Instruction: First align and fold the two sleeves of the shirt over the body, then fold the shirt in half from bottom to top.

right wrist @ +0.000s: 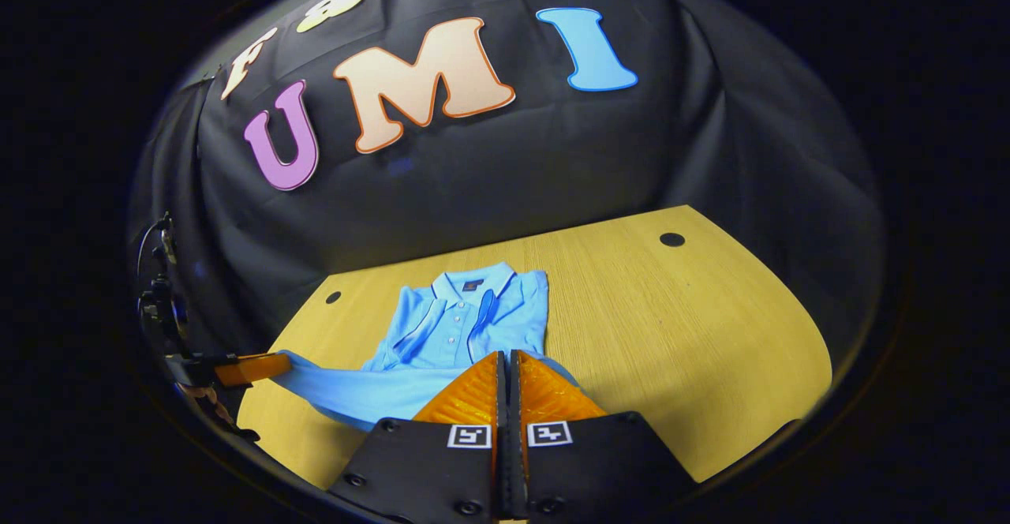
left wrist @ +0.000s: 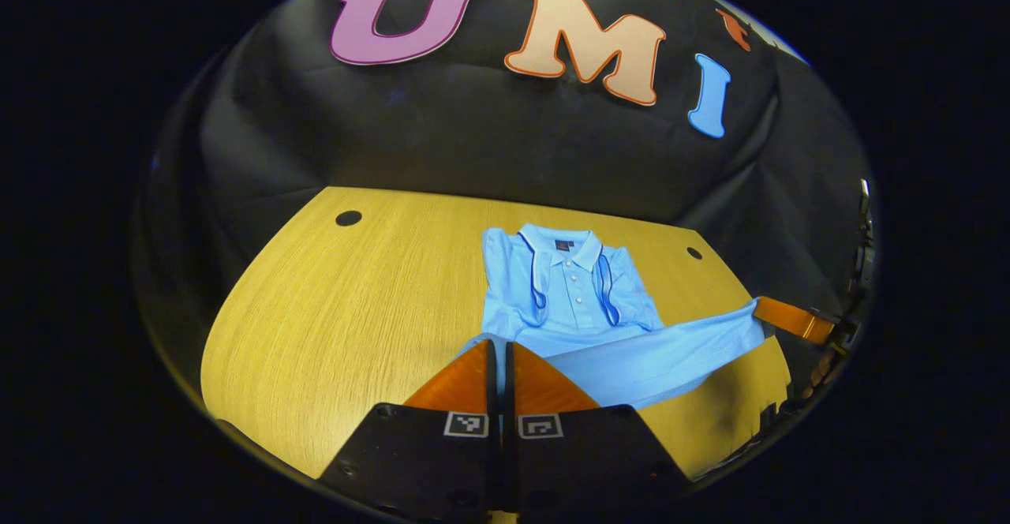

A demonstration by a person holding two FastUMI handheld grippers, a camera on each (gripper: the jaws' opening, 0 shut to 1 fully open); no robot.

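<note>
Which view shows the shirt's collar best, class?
The left gripper view: the collar of the shirt faces the camera nearly square, both flaps plain. The right gripper view shows the collar at a slant, smaller, above that hand-held gripper.

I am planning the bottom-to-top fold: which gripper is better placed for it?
Neither alone: left gripper and right gripper each look shut on a raised hem corner of the shirt, sleeves already folded. Both should probably carry it to the collar.
</note>
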